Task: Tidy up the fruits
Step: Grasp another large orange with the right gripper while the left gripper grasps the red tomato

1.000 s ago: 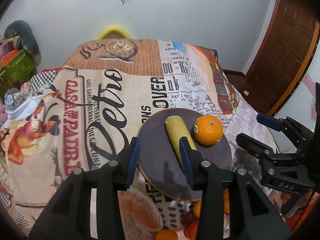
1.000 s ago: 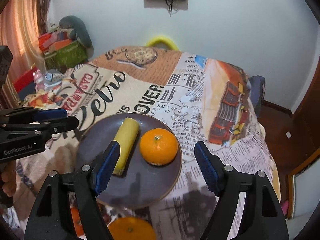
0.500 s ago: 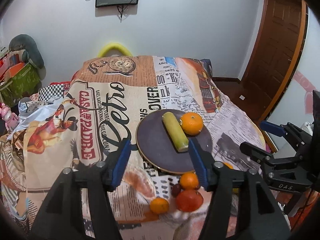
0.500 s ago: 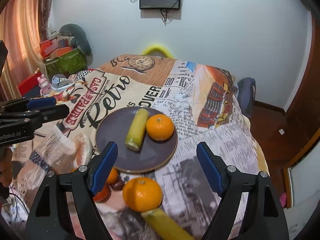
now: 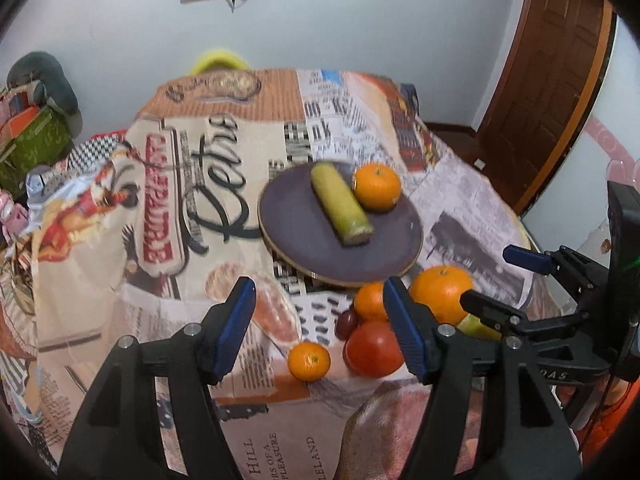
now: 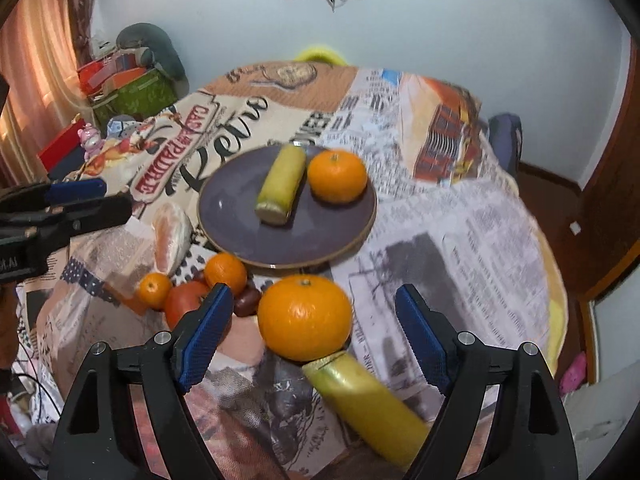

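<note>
The left gripper (image 5: pixel 320 322) hangs over the printed cloth (image 5: pixel 168 200), its jaws opening with nothing between them. Right of it a small orange (image 5: pixel 309 361), a tomato (image 5: pixel 372 350) and a grape (image 5: pixel 346 321) huddle below the plate (image 5: pixel 304 236), which carries a yellow-green piece (image 5: pixel 342 210) touching an orange (image 5: pixel 377 187). The right gripper (image 6: pixel 314 330) has its jaws wide apart, a big orange (image 6: pixel 305 317) between them but untouched.

1. The near half of the purple plate (image 6: pixel 240 236) lies bare; a yellow-green piece (image 6: pixel 280 184) and an orange (image 6: pixel 337 176) crowd its far side.
2. Loose fruit (image 5: pixel 374 344) clusters at the plate's near rim.
3. The printed cloth (image 5: pixel 120 272) left of the plate is open.
</note>
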Tool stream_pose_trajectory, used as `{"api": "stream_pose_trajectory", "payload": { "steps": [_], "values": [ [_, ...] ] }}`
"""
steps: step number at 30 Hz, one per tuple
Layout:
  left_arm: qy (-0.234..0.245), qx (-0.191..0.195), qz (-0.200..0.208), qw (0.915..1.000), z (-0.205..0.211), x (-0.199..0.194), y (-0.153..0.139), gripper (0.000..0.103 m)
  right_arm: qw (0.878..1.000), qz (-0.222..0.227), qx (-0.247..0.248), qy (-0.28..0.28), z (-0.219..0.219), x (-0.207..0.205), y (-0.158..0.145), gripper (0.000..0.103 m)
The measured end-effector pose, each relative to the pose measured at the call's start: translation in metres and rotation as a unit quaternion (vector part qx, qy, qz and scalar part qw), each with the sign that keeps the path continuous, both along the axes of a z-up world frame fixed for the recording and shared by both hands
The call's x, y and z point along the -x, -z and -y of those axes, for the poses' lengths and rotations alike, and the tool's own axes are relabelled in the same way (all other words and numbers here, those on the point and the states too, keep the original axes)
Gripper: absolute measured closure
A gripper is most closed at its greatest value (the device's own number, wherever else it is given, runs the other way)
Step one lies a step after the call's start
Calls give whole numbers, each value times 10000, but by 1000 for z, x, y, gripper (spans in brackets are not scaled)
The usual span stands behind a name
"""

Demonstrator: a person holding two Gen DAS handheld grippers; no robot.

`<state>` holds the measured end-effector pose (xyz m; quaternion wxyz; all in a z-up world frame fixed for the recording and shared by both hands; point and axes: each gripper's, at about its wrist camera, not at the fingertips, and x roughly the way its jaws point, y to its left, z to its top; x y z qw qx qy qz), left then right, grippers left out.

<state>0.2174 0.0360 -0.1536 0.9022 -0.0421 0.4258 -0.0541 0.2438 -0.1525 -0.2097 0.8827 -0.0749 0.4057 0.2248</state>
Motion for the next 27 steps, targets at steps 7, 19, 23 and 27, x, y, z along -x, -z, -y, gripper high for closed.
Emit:
{"api": "stream_pose_trajectory", "payload": {
  "steps": [7, 19, 23, 27],
  "values": [
    [123, 26, -410, 9991, 8, -4, 34, 37, 9993, -345, 38, -102, -5, -8, 28, 26],
    [386, 58, -629, 9973, 29, -5, 49, 37, 9974, -591, -414, -13, 4, -11, 36, 38],
    [504, 46, -675, 9964, 37, -4, 52, 37, 9980, -404, -468, 108, 12, -3, 24, 38],
    [596, -46, -704, 9957, 46, -2, 56, 37, 9981, -224, -552, 159, 23, 3, 9, 38]
  ]
}}
